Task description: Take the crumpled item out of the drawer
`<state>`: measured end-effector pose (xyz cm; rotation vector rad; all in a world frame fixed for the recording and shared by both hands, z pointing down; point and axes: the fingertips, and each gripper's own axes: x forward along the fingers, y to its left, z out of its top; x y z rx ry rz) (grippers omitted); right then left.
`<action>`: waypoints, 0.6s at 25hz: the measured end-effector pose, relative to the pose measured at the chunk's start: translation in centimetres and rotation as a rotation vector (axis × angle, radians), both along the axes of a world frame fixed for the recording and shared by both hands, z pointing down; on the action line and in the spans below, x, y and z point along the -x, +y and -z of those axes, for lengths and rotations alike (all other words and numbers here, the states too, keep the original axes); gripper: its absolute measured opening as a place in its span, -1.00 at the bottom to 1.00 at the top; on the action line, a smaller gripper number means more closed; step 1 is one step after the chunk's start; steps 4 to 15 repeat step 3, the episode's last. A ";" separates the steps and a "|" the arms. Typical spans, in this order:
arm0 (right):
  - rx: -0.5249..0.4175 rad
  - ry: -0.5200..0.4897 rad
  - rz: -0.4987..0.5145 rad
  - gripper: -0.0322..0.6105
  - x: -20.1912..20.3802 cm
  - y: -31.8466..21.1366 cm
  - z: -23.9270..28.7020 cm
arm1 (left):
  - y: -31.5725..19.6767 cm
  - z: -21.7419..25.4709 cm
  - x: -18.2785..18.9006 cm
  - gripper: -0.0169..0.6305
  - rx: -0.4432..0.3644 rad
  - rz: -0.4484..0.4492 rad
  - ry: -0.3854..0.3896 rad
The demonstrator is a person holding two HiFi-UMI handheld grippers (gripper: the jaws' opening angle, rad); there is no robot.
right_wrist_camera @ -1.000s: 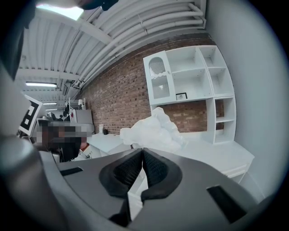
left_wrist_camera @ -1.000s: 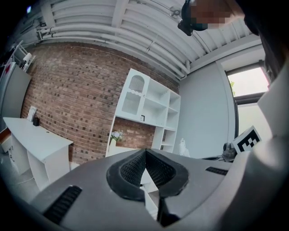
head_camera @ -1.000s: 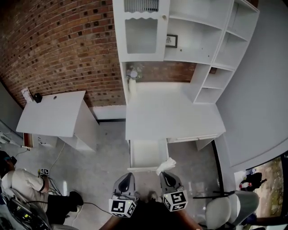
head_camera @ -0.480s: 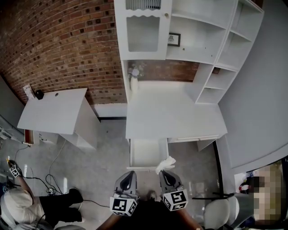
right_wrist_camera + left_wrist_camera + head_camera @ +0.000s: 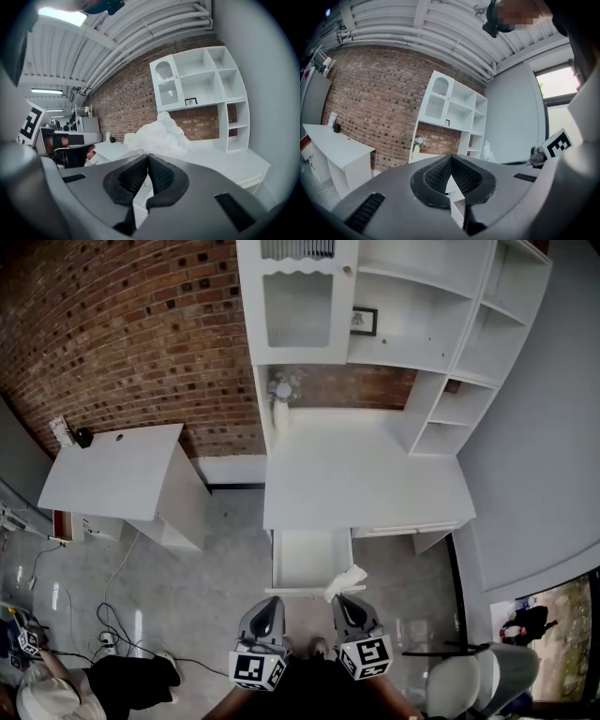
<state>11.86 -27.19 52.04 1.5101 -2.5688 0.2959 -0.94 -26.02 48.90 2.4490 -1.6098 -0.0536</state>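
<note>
The white desk's drawer [image 5: 306,561] stands pulled open, its inside bare white. A crumpled white item [image 5: 345,582] hangs just off the drawer's front right corner, pinched at the tip of my right gripper [image 5: 340,601]. In the right gripper view the crumpled item [image 5: 159,134] bunches up beyond the right gripper [image 5: 148,156], whose jaws are shut on its lower edge. My left gripper [image 5: 271,602] hovers in front of the drawer's front edge, shut and holding nothing. The left gripper [image 5: 451,157] points toward the desk and shelves.
The white desk [image 5: 366,479] carries a shelf unit [image 5: 422,324] against the brick wall. A second white table [image 5: 112,474] stands to the left. A grey chair [image 5: 473,681] is at the lower right. A person [image 5: 56,695] and floor cables [image 5: 103,615] are at the lower left.
Both grippers have stayed almost still, the right one keeping the crumpled item. The person at the lower left has moved further down and toward the corner.
</note>
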 end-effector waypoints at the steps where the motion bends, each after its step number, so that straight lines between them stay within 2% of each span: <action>1: 0.000 -0.001 0.000 -0.84 0.0 0.0 0.0 | 0.0 -0.1 0.0 -0.88 0.002 0.000 0.000; 15: -0.001 -0.004 0.000 -0.85 0.1 0.1 -0.1 | 0.1 -0.2 0.0 -0.88 0.003 -0.002 0.000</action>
